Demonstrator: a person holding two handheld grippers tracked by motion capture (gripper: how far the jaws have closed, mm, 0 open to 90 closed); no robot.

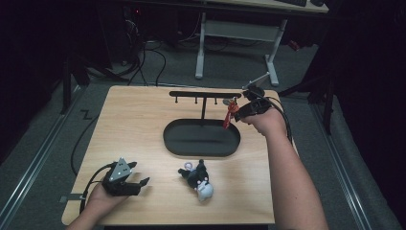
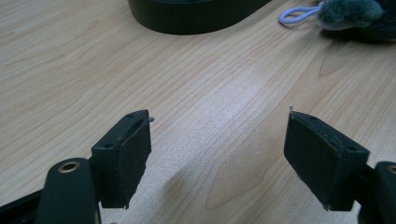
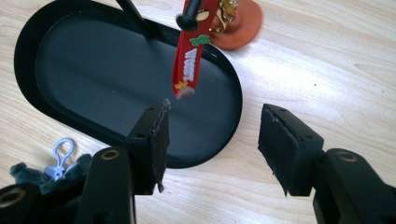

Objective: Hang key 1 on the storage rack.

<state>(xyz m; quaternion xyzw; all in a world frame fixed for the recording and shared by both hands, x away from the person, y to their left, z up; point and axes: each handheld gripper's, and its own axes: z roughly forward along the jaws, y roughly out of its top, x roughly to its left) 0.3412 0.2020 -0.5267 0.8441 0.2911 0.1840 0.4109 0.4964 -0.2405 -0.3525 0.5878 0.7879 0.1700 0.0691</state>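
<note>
A black rack with a hook bar [image 1: 206,94] stands on an oval black tray [image 1: 168,139] at the table's middle. A red strap charm [image 1: 229,117] hangs from a peg at the bar's right end. My right gripper [image 1: 239,111] is just right of it, open. In the right gripper view the strap [image 3: 189,58] dangles beyond the gripper [image 3: 212,135], with nothing between its pads. A dark plush toy [image 1: 198,179] with a white head lies near the front edge. My left gripper [image 1: 140,173] rests at the front left, open and empty [image 2: 219,140].
The plush [image 2: 350,14] has a pale loop [image 2: 299,14] beside the tray's rim [image 2: 196,18]. An orange round piece [image 3: 243,23] with a gold charm shows behind the strap. A white desk frame [image 1: 234,33] stands on the floor beyond the table.
</note>
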